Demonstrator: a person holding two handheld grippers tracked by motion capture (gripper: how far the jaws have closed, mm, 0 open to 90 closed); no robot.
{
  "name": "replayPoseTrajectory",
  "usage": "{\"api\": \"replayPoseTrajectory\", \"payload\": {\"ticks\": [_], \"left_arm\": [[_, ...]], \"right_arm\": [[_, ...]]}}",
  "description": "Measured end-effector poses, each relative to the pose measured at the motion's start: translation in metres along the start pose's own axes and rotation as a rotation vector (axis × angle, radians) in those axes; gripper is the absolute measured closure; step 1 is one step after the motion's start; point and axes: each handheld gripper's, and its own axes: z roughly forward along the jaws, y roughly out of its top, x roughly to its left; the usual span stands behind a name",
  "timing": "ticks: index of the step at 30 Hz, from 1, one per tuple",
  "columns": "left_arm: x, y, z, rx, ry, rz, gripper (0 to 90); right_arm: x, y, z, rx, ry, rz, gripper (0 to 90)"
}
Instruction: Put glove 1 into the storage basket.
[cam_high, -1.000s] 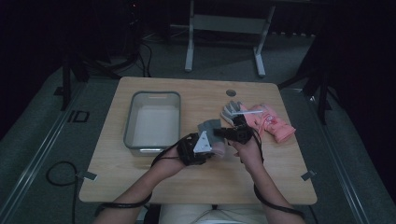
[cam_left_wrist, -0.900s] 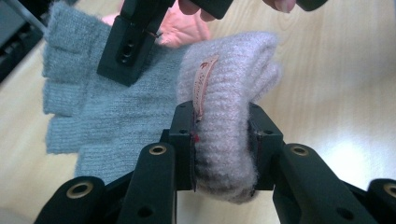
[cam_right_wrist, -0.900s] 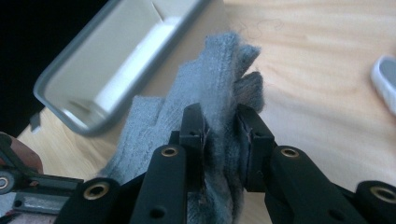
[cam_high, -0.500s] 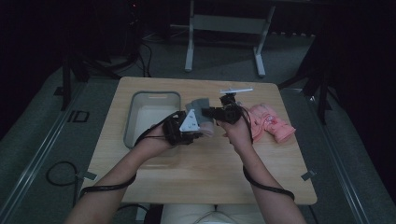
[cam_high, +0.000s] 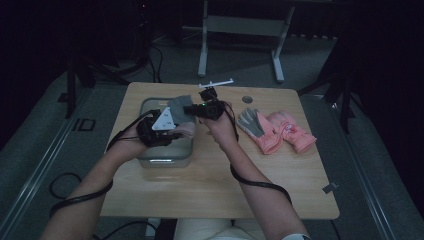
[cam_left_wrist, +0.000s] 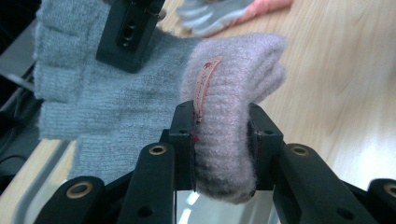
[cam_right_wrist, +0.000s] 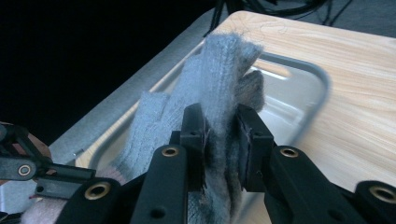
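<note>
A knitted glove (cam_high: 181, 105), grey with a lilac cuff, hangs stretched between both grippers above the grey tray (cam_high: 165, 161). My left gripper (cam_left_wrist: 220, 126) is shut on the lilac cuff (cam_left_wrist: 233, 70), which bears a small pink label; in the high view this gripper (cam_high: 172, 131) sits over the tray's right half. My right gripper (cam_right_wrist: 219, 126) is shut on the glove's grey finger end (cam_right_wrist: 224, 60), and from above it (cam_high: 192, 111) is just beyond the left one. In the left gripper view the right gripper's black jaw stands on the grey knit (cam_left_wrist: 70, 93).
The tray (cam_right_wrist: 299, 93) looks empty under the glove. A grey work glove (cam_high: 252, 124) and a pink glove (cam_high: 290, 131) lie on the wooden table (cam_high: 225, 185) at the right. A dark round hole (cam_high: 247, 99) is near the far edge.
Both hands have carried the glove from the table's middle leftward, farther away and upward, until it hangs over the tray. Both grips have stayed shut on it.
</note>
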Motion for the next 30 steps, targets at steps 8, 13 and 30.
{"api": "replayPoseTrajectory", "payload": {"ticks": [8,13,30], "left_arm": [[0.014,-0.041,0.015,0.056,-0.073,0.009,67.8],[0.018,-0.055,0.031,0.117,-0.100,0.006,67.7],[0.028,-0.061,0.066,0.283,-0.174,0.084,67.8]], "right_arm": [[-0.005,-0.015,0.048,0.022,0.040,0.033,75.3],[-0.011,-0.027,0.074,0.078,0.014,0.040,75.2],[-0.016,-0.028,0.110,0.249,-0.104,-0.044,69.7]]}}
